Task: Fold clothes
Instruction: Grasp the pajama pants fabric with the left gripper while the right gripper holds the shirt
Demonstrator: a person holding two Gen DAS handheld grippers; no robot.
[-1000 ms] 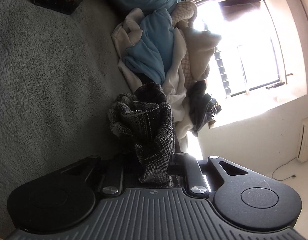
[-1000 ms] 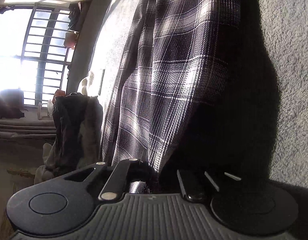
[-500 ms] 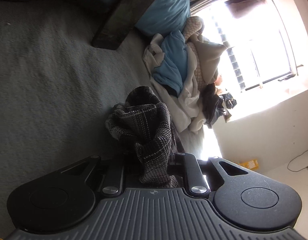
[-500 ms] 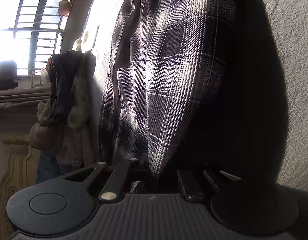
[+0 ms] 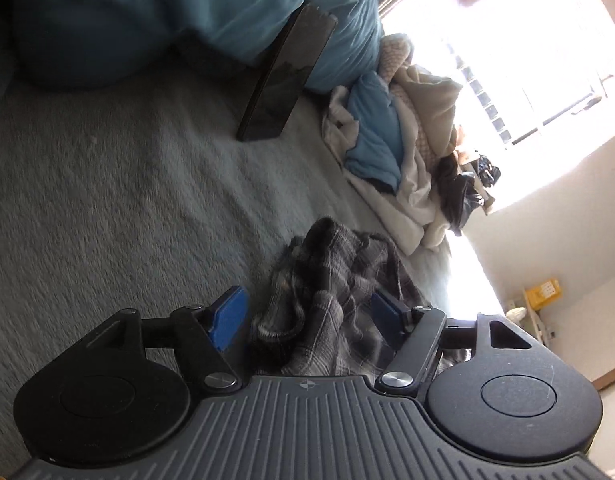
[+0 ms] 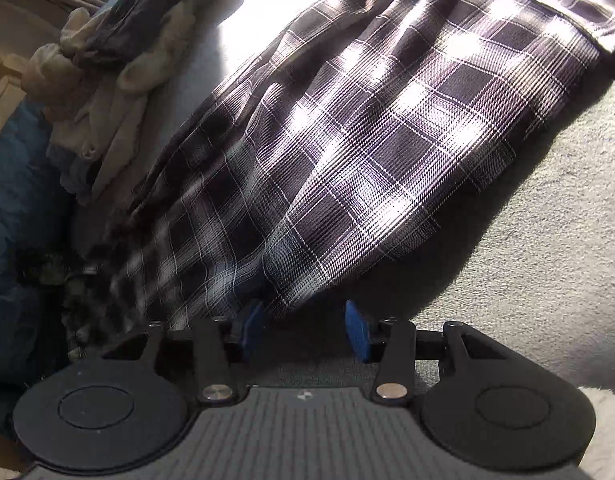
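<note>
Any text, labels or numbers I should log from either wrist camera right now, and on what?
None readable.
Yellow box on the floor by the wall: dark marks on its face, too small to read.
Left gripper body: a small crosshair emblem, no letters.
Right gripper body: a similar emblem, blurred.
Plaid shirt, dark phone: no print visible.

The left wrist camera looks forward over its gripper (image 5: 309, 312), low and close above the grey blanket (image 5: 107, 200), facing a bright window (image 5: 527, 64) at the upper right of the frame. The right wrist camera sits just as low over its own gripper (image 6: 303, 326), with the plaid garment (image 6: 367, 152) filling most of the frame. Both views share that plaid garment (image 5: 331, 292), the blanket (image 6: 547, 240) and the pile of clothes (image 5: 403, 160), which sits upper left in the right view (image 6: 119, 56).
</note>
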